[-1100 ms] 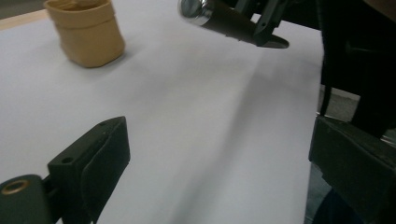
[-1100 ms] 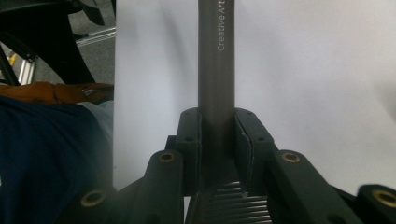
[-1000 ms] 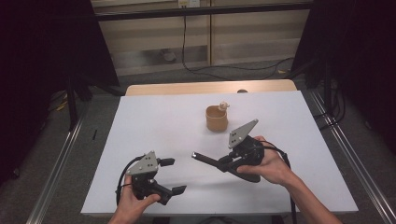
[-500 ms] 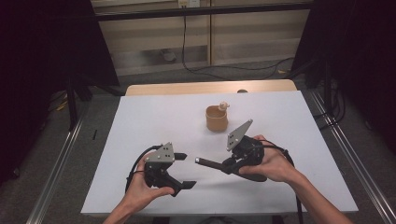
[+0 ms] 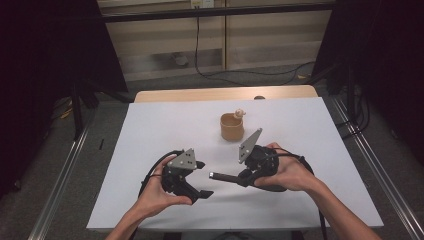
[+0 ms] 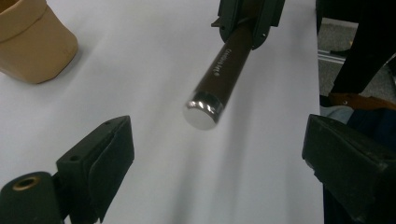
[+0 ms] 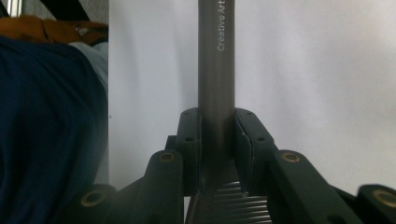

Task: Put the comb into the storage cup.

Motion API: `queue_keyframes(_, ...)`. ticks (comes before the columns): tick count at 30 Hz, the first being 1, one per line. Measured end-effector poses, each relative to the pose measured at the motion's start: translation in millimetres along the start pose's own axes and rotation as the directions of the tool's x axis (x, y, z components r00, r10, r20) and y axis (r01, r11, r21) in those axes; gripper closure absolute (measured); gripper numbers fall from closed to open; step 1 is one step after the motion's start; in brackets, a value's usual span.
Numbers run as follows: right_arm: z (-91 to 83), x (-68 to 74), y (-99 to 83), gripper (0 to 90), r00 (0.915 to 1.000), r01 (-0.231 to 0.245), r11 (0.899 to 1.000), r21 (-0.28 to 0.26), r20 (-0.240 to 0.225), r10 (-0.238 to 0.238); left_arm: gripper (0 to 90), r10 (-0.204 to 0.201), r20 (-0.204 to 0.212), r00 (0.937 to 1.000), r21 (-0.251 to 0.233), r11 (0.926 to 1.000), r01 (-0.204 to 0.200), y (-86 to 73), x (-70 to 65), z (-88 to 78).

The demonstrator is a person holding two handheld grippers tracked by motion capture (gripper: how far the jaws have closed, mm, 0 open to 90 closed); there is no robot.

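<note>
The right gripper [image 5: 239,176] is clamped on a dark brown pen [image 5: 226,177], which points left across the near middle of the white table [image 5: 310,130], its silver cap end [image 6: 201,108] aimed between the left gripper's jaws. The left gripper [image 5: 201,178], just left of the pen tip, has nothing between its jaws; they have just been closing a little. A tan cup [image 5: 232,126] stands farther back, near the table's centre

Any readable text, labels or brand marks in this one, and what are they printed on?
"Creative Art": white print along the dark pen clamped in the right gripper; the print runs off the top edge.
Same print on the pen in the left gripper view: too blurred to read.
The clay pot bears no text.
</note>
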State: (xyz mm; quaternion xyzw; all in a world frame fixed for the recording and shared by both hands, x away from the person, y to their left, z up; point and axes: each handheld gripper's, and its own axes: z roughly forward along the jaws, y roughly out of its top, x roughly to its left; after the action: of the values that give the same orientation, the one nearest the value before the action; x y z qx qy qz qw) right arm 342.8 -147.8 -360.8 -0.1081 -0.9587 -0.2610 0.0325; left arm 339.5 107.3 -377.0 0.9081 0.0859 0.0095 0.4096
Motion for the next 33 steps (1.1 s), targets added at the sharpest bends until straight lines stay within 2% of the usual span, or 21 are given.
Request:
queue_keyframes(4,1.8,-1.0,4.5,72.9,1.0000,0.006,1.000,0.026,-0.007,-0.006,12.1,0.036,-0.017,0.9992,0.033,0.9988,-0.036,3.1,1.5,-0.1)
queue_keyframes(7,3.3,-2.9,7.1,72.9,0.9999,0.012,0.999,0.033,-0.013,-0.011,13.7,0.052,-0.009,0.9986,0.053,0.9973,-0.051,3.7,3.1,1.8)
queue_keyframes(10,6.5,-3.6,10.5,73.0,0.9995,0.022,0.998,0.058,-0.026,-0.020,16.1,0.073,0.024,0.9970,0.099,0.9923,-0.076,5.3,4.4,4.8)
queue_keyframes(17,13.4,-7.3,16.2,72.9,0.9987,0.031,0.996,0.089,-0.043,-0.027,25.4,0.114,0.031,0.9930,0.145,0.9825,-0.118,11.4,4.6,11.9)
queue_keyframes(21,15.8,-6.4,18.5,72.9,0.9980,0.043,0.994,0.098,-0.051,-0.039,31.4,0.103,0.042,0.9938,0.144,0.9837,-0.108,14.7,8.2,14.6)
queue_keyframes(24,17.6,-5.4,19.9,72.9,0.9975,0.053,0.993,0.106,-0.052,-0.047,35.1,0.105,0.055,0.9930,0.163,0.9803,-0.112,17.6,10.3,17.5)
queue_keyframes(27,18.1,-5.8,20.6,72.9,0.9975,0.059,0.992,0.109,-0.046,-0.054,36.3,0.095,0.062,0.9936,0.165,0.9808,-0.104,19.4,11.6,18.8)
queue_keyframes(29,18.2,-5.5,20.9,72.9,0.9975,0.062,0.992,0.111,-0.039,-0.058,39.3,0.084,0.082,0.9930,0.166,0.9814,-0.097,20.0,12.7,18.8)
queue_keyframes(32,17.9,-4.7,20.9,72.9,0.9972,0.064,0.992,0.109,-0.045,-0.060,39.7,0.076,0.106,0.9915,0.187,0.9777,-0.095,20.9,14.9,17.7)
queue_keyframes(33,17.8,-4.8,20.8,72.9,0.9970,0.067,0.992,0.107,-0.045,-0.062,41.1,0.061,0.122,0.9907,0.183,0.9797,-0.082,21.4,15.3,17.2)
